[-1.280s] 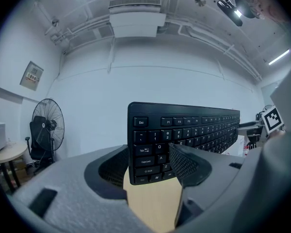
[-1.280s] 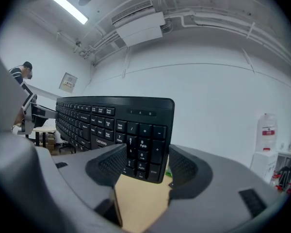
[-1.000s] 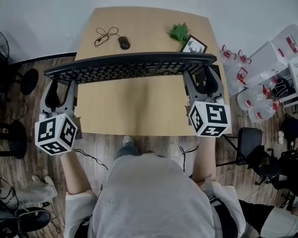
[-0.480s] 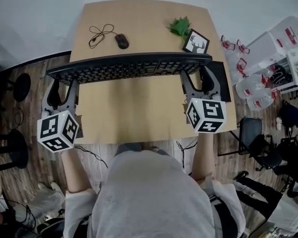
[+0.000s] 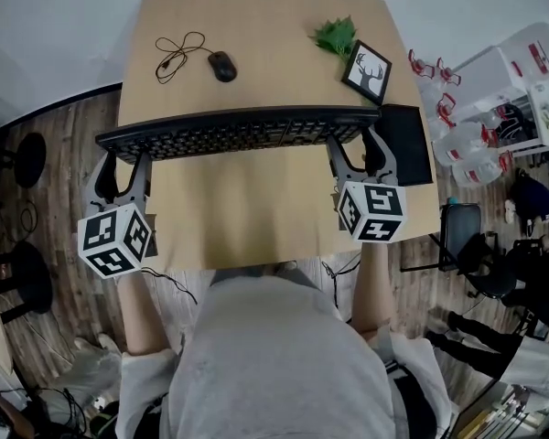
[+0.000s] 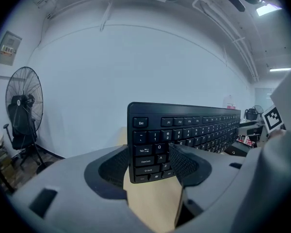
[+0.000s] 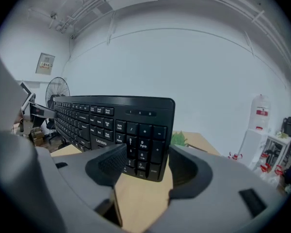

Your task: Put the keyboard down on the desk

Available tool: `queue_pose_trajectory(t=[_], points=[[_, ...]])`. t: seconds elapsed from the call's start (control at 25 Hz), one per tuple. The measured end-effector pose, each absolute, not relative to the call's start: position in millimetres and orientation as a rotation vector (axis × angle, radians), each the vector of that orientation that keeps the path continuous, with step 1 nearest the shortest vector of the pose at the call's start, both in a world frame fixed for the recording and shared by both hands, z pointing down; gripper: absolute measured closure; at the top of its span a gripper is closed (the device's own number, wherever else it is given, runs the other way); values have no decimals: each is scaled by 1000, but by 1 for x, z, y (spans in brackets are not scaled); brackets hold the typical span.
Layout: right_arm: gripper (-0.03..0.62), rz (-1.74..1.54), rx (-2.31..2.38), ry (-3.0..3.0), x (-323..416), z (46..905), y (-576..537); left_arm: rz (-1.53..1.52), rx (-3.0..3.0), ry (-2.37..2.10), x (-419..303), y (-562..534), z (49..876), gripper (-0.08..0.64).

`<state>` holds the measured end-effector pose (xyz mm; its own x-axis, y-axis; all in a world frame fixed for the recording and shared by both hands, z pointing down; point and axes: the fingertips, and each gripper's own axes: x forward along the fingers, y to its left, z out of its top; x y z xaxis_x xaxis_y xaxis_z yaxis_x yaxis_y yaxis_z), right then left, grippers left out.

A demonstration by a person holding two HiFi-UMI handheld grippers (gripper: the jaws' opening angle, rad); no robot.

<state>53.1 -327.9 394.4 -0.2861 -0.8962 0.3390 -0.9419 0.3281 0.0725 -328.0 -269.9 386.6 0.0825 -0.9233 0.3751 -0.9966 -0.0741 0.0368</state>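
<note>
The keyboard [image 5: 238, 133] hangs in the air across the middle of the bench [image 5: 256, 213], its left end reaching past the bench edge. The left gripper [image 5: 122, 161] has its fingers [image 6: 185, 162] closed on the Esc end, one on the key face and one behind. The right gripper [image 5: 357, 152] grips the number-pad end the same way, its fingers [image 7: 108, 163] pressed against the keys. Farther back on the bench lie a mouse [image 5: 222, 66] with its cable [image 5: 174, 48], a plant [image 5: 335, 35] and a picture frame [image 5: 367, 71].

Black keyboard [image 5: 238, 132] — level, keys up — above tan desk [image 5: 256, 26].
</note>
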Motion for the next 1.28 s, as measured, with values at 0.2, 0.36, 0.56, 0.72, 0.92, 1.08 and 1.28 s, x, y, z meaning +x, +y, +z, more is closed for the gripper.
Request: queue_pose_trajectory(t=[0.2,0.36,0.56,0.72,0.92,1.08,1.28], points=[[330,263,1620,-2237,49,423,-333,420,2046,-1871,-332,-277,415,307],[330,299,1602,-2204,48,444,-334,450,2012,-1835,-334,-279,438,307],[330,348,1574,-2164,45,469,-335,491,1974,-1795,-336,-281,464,307],[330,392,1550,-2138,43,490,-335,526,1942,-1767,-338,-280,483,307],[330,447,1524,-2106,41,514,-333,566,1910,-1738,-341,-279,503,307],[330,478,1508,-2084,39,528,-334,588,1892,-1715,-343,-281,517,307],[330,509,1486,-2055,38,544,-336,609,1865,-1688,-344,-283,533,307]])
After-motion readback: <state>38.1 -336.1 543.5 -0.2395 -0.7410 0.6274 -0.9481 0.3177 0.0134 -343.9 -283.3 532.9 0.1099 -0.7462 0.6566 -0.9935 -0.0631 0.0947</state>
